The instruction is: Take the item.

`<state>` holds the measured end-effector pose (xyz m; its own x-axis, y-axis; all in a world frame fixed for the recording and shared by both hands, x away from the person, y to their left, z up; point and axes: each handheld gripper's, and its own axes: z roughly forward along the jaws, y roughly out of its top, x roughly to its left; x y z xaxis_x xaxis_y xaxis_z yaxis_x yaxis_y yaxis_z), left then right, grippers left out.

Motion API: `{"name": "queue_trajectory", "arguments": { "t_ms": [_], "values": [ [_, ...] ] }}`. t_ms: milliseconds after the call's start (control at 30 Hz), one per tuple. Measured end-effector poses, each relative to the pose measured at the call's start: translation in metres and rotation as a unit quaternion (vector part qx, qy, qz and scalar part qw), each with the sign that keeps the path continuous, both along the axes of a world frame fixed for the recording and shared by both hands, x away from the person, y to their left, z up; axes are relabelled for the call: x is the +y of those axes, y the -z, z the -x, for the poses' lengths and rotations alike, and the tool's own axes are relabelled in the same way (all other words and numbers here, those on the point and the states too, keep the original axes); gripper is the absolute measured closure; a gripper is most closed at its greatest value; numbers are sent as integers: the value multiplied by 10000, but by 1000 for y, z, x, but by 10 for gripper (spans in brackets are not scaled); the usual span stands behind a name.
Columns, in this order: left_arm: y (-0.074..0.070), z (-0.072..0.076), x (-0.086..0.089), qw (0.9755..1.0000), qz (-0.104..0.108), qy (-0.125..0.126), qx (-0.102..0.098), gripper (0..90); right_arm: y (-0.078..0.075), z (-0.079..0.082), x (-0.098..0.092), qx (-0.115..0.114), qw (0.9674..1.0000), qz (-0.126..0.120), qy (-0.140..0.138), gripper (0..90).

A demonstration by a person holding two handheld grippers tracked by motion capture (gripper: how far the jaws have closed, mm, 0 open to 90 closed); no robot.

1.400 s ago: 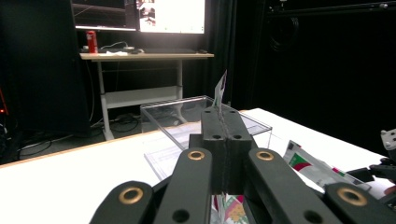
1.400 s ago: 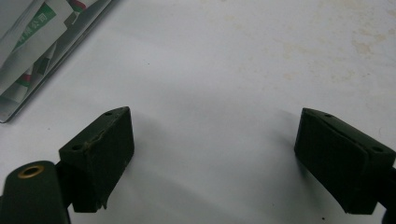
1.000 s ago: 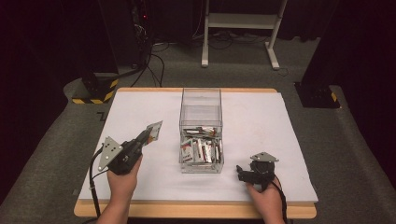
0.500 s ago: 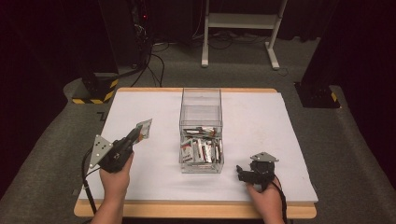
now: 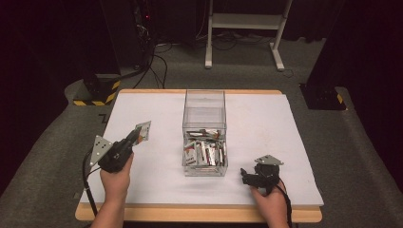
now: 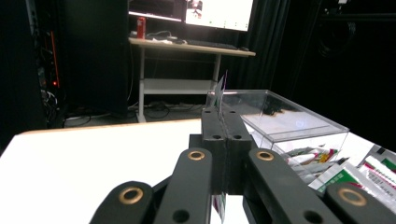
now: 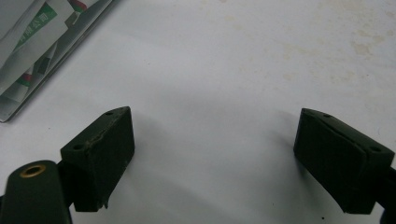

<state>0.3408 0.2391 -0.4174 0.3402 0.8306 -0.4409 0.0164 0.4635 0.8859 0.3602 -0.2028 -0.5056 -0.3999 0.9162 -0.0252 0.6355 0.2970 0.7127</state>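
Note:
A clear plastic box [image 5: 205, 114] stands mid-table with several flat packets [image 5: 204, 152] piled in its near half. My left gripper [image 5: 135, 135] sits left of the box, raised off the white table [image 5: 266, 123], its jaws shut on a thin silvery packet [image 5: 143, 130]. In the left gripper view the packet [image 6: 218, 91] sticks up edge-on from the closed jaws, with the box [image 6: 289, 123] to the right. My right gripper [image 5: 244, 176] rests low near the front right, pointing toward the box. Its jaws stand wide apart over bare table [image 7: 215, 93], nothing between them [image 7: 212, 161].
The box's corner with packets [image 7: 32, 37] lies at the upper left of the right gripper view. Beyond the table are a white desk frame [image 5: 242, 28], cables and a yellow-black striped base [image 5: 97, 90] on the grey floor. A desk with monitors [image 6: 191, 44] stands far behind.
My left gripper has carried the packet leftward and slightly down, away from the box. The right gripper has stayed where it was.

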Motion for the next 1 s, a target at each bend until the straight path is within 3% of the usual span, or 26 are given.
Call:
{"name": "queue_trajectory", "arguments": {
  "t_ms": [600,633,867,1000],
  "values": [
    [23,-17,0,9993,-67,-25,354,900,0,0,0,-6,10000,0,7,126],
    [24,-18,-1,9993,-2,-38,368,900,0,0,0,-2,10000,-1,7,126],
    [35,-25,-2,9983,-106,1,572,900,0,0,0,-10,10000,2,4,127],
    [40,-29,-5,9979,-44,20,653,900,0,0,0,-8,10000,0,3,127]
  ]
}}
